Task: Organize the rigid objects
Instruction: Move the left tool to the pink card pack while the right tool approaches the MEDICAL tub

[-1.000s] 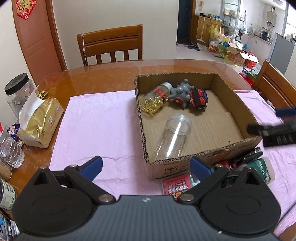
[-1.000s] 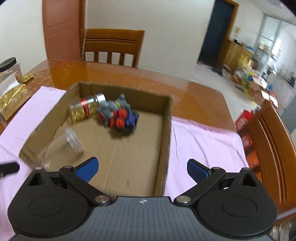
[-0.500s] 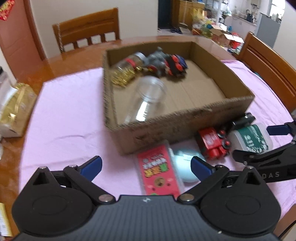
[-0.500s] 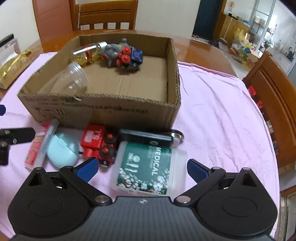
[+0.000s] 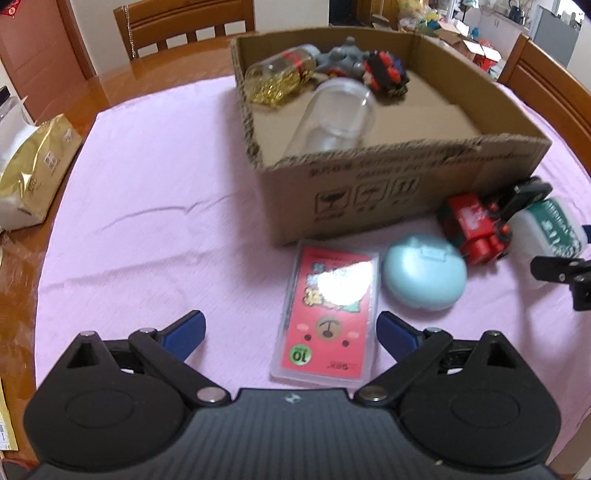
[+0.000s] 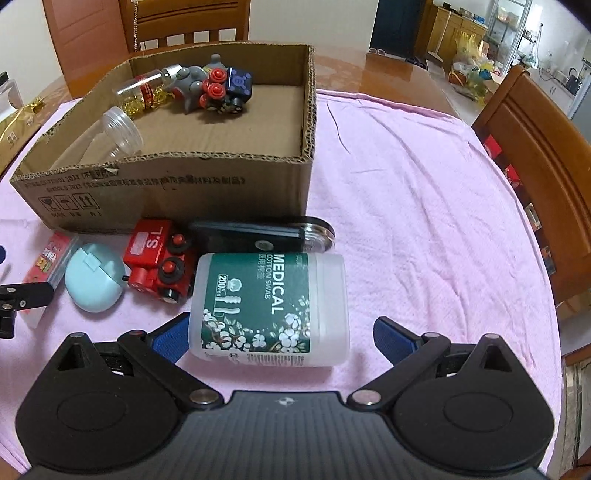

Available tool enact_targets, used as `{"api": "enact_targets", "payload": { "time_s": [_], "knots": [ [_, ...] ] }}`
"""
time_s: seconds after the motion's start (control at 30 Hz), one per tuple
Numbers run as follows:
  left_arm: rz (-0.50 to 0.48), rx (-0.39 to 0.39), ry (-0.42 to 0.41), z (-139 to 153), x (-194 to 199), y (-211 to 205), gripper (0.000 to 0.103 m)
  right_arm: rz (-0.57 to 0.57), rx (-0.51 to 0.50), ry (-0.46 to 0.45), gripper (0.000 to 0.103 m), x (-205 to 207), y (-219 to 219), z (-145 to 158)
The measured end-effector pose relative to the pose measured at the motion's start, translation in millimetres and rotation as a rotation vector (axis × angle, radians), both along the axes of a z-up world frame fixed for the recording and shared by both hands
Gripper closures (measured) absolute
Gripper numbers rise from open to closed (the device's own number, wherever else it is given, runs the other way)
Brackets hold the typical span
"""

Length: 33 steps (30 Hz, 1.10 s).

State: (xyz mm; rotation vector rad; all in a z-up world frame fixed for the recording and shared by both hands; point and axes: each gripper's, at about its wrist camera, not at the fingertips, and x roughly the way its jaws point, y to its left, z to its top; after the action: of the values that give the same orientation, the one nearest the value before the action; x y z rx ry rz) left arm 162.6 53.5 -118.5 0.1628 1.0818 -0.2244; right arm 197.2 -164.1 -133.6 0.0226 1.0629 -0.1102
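Note:
A cardboard box (image 5: 369, 184) on the pink cloth holds a clear jar (image 5: 332, 118), a bottle of gold bits (image 5: 277, 77) and toy figures (image 6: 214, 88). In front of it lie a red card pack (image 5: 328, 306), a pale blue round case (image 5: 424, 277), a red toy train (image 6: 159, 258), a black folding tool (image 6: 258, 232) and a cotton swab box (image 6: 266, 306). My left gripper (image 5: 291, 332) is low over the card pack; its jaws are closing, with the pack's near end between them, untouched. My right gripper (image 6: 280, 336) stands open around the swab box's near end.
A gold bag (image 5: 33, 173) lies at the left edge of the cloth. Wooden chairs stand behind the table (image 5: 184, 22) and at its right side (image 6: 535, 155). Bare pink cloth (image 6: 424, 203) stretches right of the box.
Both grippers have sunk toward the table and tipped down. The card pack has come between the left fingers and the swab box between the right ones.

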Motion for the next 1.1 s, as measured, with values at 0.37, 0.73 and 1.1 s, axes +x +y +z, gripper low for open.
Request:
{"api": "enact_targets", "payload": {
  "time_s": [0.37,0.73,1.1],
  "knots": [
    [-0.128,-0.023,-0.019,2,-2,-15,0.048,0.026,-0.029,0.022,0.000,2,1,-4],
    [-0.028,0.059,0.031,6,-17,29,0.030,0.040,-0.028,0.034,0.000,4,-2,-3],
    [0.068,-0.108,0.153,9,-20,30,0.019,0.064,-0.037,0.033,0.000,4,-1,-4]
  ]
}}
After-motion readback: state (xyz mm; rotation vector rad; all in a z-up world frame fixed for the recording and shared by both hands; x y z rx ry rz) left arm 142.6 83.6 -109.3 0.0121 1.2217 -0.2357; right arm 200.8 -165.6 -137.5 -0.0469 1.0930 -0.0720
